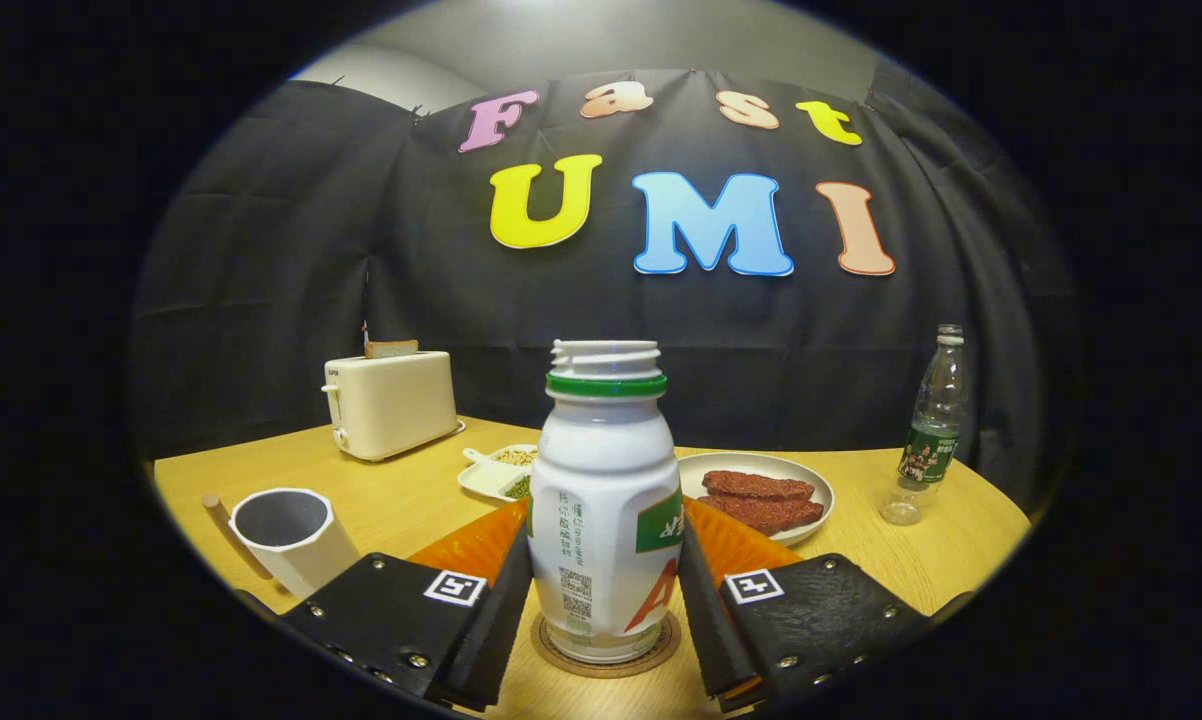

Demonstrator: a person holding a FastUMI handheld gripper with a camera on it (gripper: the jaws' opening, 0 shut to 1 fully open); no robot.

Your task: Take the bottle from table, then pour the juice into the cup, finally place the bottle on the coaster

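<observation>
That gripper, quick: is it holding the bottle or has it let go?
Gripper: fingers flank the bottle, which stands on the coaster; whether they press it cannot be told.

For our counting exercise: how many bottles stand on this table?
2. The white juice bottle stands on the round coaster between the tongs' fingers, which flank it closely. The clear water bottle stands far right, beyond the plate of meat strips. Others may be hidden.
</observation>
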